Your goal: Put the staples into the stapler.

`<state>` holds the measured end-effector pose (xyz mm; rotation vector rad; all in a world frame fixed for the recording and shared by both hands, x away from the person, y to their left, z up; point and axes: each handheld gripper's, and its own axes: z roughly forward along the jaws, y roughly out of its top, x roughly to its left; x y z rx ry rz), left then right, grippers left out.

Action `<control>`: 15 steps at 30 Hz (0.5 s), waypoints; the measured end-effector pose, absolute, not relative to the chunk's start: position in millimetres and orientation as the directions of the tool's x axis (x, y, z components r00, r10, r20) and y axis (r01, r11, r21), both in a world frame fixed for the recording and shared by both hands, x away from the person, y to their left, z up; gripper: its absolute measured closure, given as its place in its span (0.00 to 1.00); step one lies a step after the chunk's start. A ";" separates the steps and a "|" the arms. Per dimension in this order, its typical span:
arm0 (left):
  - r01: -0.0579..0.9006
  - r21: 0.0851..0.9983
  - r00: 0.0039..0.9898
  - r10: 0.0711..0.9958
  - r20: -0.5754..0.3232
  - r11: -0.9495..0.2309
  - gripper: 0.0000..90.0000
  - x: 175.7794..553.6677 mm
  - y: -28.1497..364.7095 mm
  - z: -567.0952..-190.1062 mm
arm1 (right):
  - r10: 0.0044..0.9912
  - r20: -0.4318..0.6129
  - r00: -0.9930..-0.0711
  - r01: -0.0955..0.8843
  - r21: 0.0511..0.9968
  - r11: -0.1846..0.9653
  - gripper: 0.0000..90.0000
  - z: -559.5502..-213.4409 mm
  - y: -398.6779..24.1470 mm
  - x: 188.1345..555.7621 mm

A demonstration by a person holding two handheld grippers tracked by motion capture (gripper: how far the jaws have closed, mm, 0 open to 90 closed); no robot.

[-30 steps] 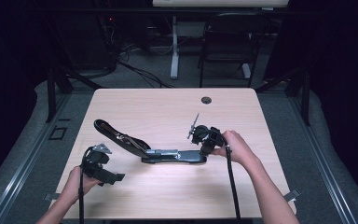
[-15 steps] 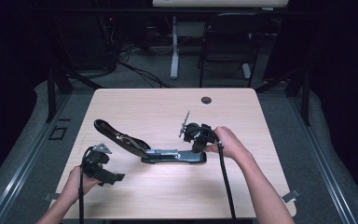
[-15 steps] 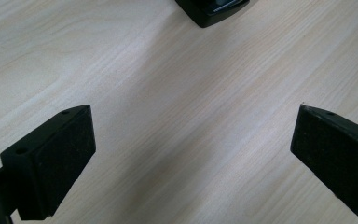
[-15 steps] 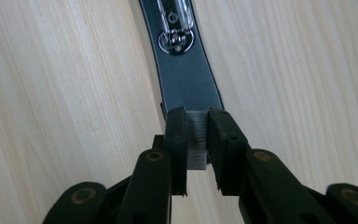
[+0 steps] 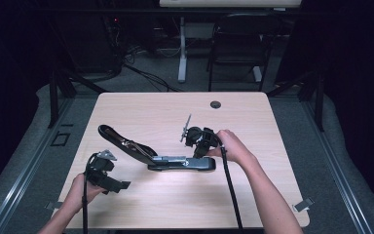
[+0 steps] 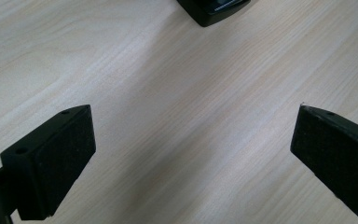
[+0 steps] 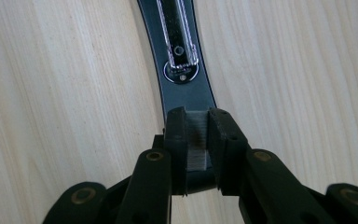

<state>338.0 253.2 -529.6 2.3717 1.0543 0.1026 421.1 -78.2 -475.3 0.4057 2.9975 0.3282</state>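
At the desk's middle, stapler: I see the long black stapler (image 5: 180, 163) lying open on the desk (image 5: 253, 112), a little toward the near edge. Its base is flat on the wood and its top arm (image 5: 121, 140) is swung up and away toward the left edge.

Right hand-held gripper: my right hand-held gripper (image 5: 202, 152) comes down on the right end of the base. In the right gripper view its jaws are narrow and clamped on that end of the stapler (image 7: 182, 88), pads pressing from both sides (image 7: 197, 126).

Left hand-held gripper: my left hand-held gripper (image 5: 119, 185) sits near the near-left corner, apart from the stapler. Its jaws stand wide with only bare wood between them (image 6: 191, 135), and a black corner of the stapler (image 6: 212, 9) shows farther off.

Done so far: I judge the grasp on the base is made, and the stapler already lies opened out.

Left to do: I read the work as early to midway. Whatever comes of the open stapler, be it shifting, steadying or closing it, the top arm is untouched and my left side has not yet joined in.

Watch: the grip is on a thin end, so I expect the long body could pivot if I pull sideways.
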 end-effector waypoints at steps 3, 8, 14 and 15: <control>0.668 0.501 0.691 0.709 -0.143 -0.550 0.00 337.9 253.3 -529.6 | 0.264 -0.067 -0.962 0.243 0.229 0.943 0.87 -475.7 -73.1 422.1; 0.669 0.500 0.690 0.709 -0.143 -0.550 0.00 338.0 253.4 -529.9 | 0.250 -0.067 -0.966 0.228 0.236 0.945 0.87 -476.7 -64.5 423.7; 0.668 0.499 0.691 0.709 -0.140 -0.553 0.00 338.1 253.5 -530.0 | 0.241 -0.066 -0.968 0.218 0.249 0.944 0.87 -476.5 -58.0 425.3; 0.667 0.499 0.692 0.708 -0.140 -0.554 0.00 338.1 253.4 -530.1 | 0.236 -0.066 -0.970 0.212 0.251 0.944 0.87 -476.5 -57.1 425.7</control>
